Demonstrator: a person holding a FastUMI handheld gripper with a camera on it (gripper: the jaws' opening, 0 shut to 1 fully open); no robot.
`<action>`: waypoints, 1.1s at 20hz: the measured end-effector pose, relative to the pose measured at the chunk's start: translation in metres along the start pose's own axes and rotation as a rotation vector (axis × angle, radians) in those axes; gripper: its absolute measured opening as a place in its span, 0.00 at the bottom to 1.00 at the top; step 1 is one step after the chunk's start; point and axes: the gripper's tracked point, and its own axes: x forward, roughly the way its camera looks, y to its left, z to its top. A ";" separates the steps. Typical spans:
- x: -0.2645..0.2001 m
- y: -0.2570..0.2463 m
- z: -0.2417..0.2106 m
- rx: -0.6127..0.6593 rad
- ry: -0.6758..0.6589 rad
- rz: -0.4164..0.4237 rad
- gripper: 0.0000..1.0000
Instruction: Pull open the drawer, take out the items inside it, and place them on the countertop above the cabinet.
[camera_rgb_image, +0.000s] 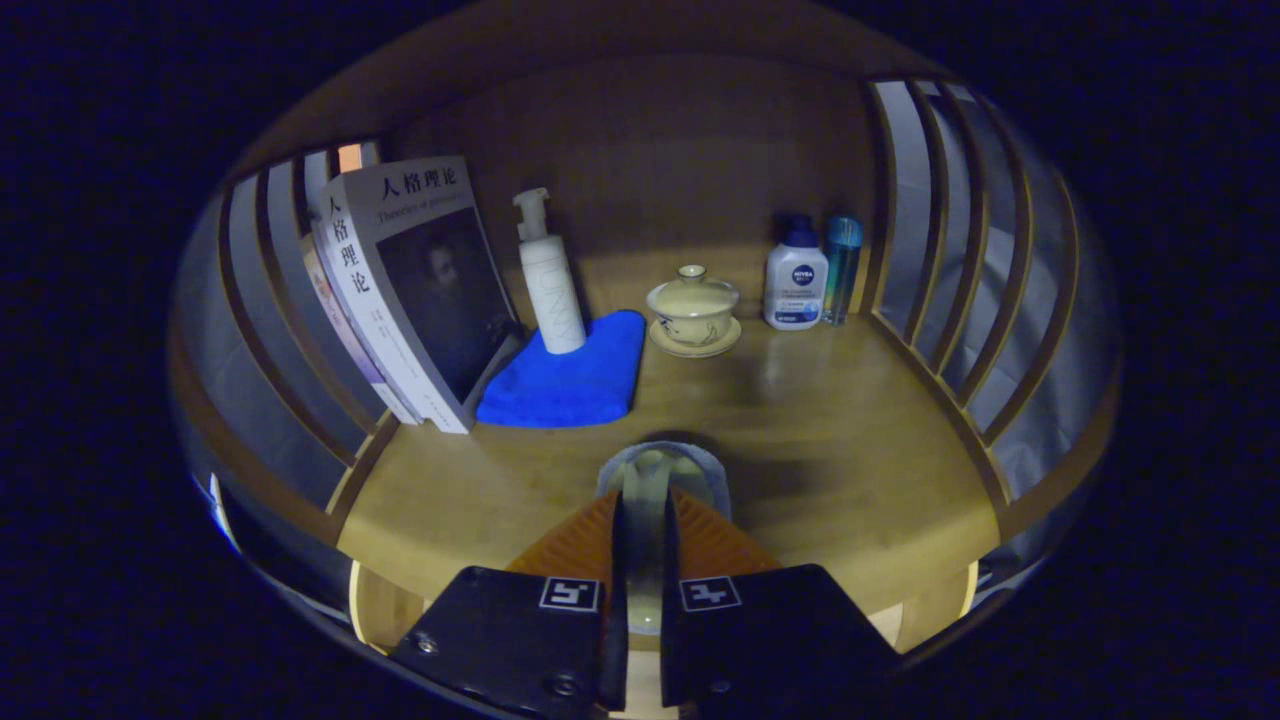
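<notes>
Lidded glass jar (655, 480) (one, pale) sat clamped between both fingers of the tongs (645, 510), low over the desk (850, 440). Beyond stood two books (405, 290), one pump bottle (550, 275) on one blue cloth (570, 380), one lidded teacup (693, 310), and two bottles, one marked NIVEA (796, 280).

Gripper (645, 500) fingers clamp a pale grey-rimmed lid; beyond them: blue cloth (570, 380), white pump bottle (550, 280), cream lidded cup (693, 308), white-and-blue lotion bottle (796, 278), teal bottle (843, 265), tan wood countertop (850, 440).

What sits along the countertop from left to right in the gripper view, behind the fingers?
Books → pump bottle on the blue cloth → lidded cup on its saucer → white bottle → teal bottle.
</notes>
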 end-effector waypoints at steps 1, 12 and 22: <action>0.001 0.000 0.000 0.005 -0.003 0.006 0.16; 0.003 0.006 -0.008 -0.150 -0.031 0.001 0.51; -0.005 0.002 -0.007 -0.242 -0.043 -0.075 0.68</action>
